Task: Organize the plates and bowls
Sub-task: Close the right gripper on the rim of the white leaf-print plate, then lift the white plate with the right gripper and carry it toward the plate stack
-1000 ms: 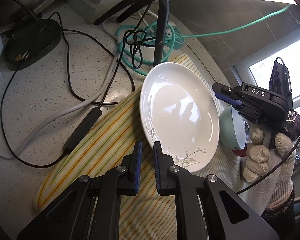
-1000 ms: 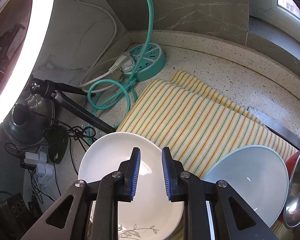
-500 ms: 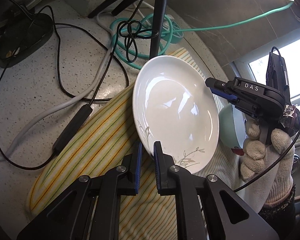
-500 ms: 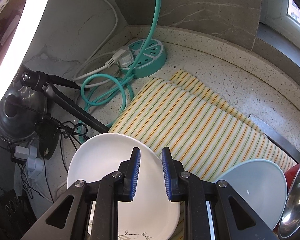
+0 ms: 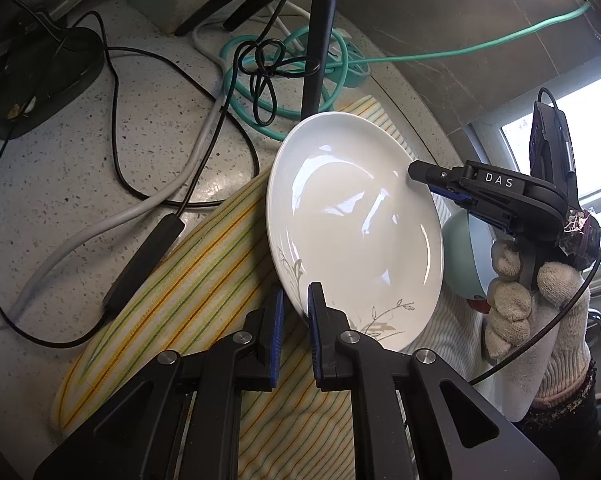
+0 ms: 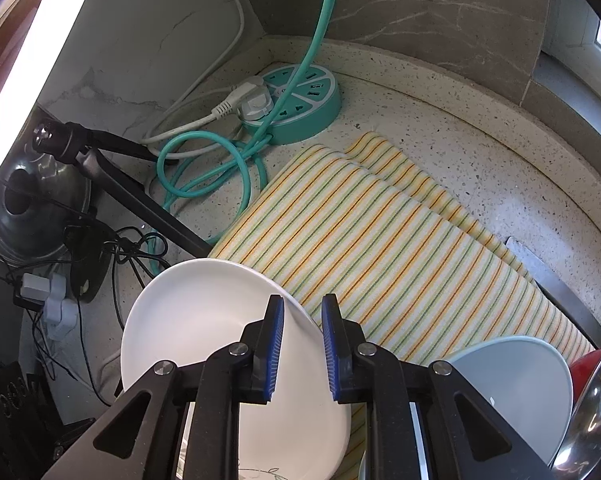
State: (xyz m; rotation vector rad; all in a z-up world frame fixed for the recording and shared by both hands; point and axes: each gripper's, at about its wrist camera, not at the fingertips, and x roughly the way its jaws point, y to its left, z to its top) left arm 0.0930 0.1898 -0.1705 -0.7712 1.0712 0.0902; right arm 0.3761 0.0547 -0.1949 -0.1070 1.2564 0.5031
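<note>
Now the white plate (image 5: 352, 224) stands tilted, lifted off the striped cloth (image 5: 188, 280), pinched at its lower rim by the left gripper (image 5: 292, 312).
Right gripper (image 6: 300, 340) straddles the plate's upper rim with fingers spread, not pressing it; bare cloth fills the middle right of its view, the pale blue bowl (image 6: 512, 384) at lower right. Since a second ago the plate has tipped steeper, and the right gripper has come over its rim.
</note>
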